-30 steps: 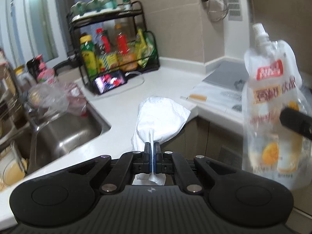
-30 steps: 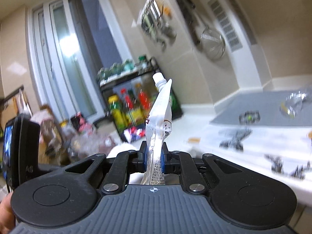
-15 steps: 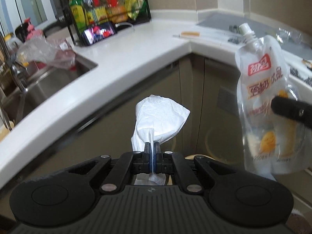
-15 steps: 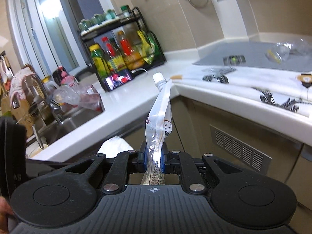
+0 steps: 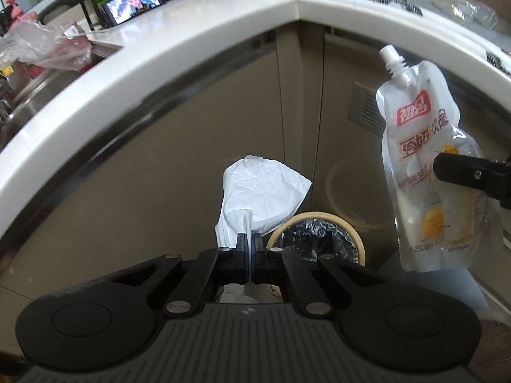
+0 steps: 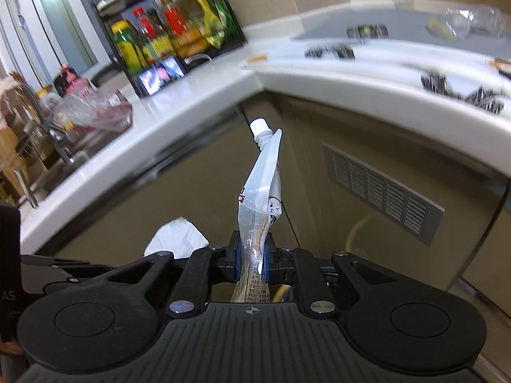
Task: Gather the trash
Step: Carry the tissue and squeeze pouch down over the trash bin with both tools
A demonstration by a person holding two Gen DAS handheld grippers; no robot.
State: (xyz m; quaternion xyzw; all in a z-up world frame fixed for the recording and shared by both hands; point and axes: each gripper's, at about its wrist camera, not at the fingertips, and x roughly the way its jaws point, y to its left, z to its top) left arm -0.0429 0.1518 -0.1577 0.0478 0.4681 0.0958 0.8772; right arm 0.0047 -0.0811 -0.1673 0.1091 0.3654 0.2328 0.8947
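My left gripper (image 5: 248,249) is shut on a crumpled white tissue (image 5: 260,194), which sticks up above its jaws. Just below and right of it stands a round trash bin (image 5: 322,242) with a cream rim and a dark liner. My right gripper (image 6: 252,260) is shut on an empty drink pouch (image 6: 260,188) with a white spout, seen edge-on. In the left wrist view the drink pouch (image 5: 424,172) hangs at the right, with a black finger (image 5: 463,172) of the right gripper across it. The tissue (image 6: 175,237) also shows low left in the right wrist view.
A white corner counter (image 5: 179,41) curves overhead, with beige cabinet doors (image 5: 159,175) below it. On it are a phone (image 5: 134,1) playing video, a bottle rack (image 6: 166,32) and clear plastic wrap (image 5: 463,9). A sink (image 6: 57,146) lies at the left. A vent grille (image 6: 380,188) sits in the right cabinet.
Both grippers have sunk from counter height to below the counter edge and tipped downward, each still holding its item. The trash bin has come into the left wrist view.
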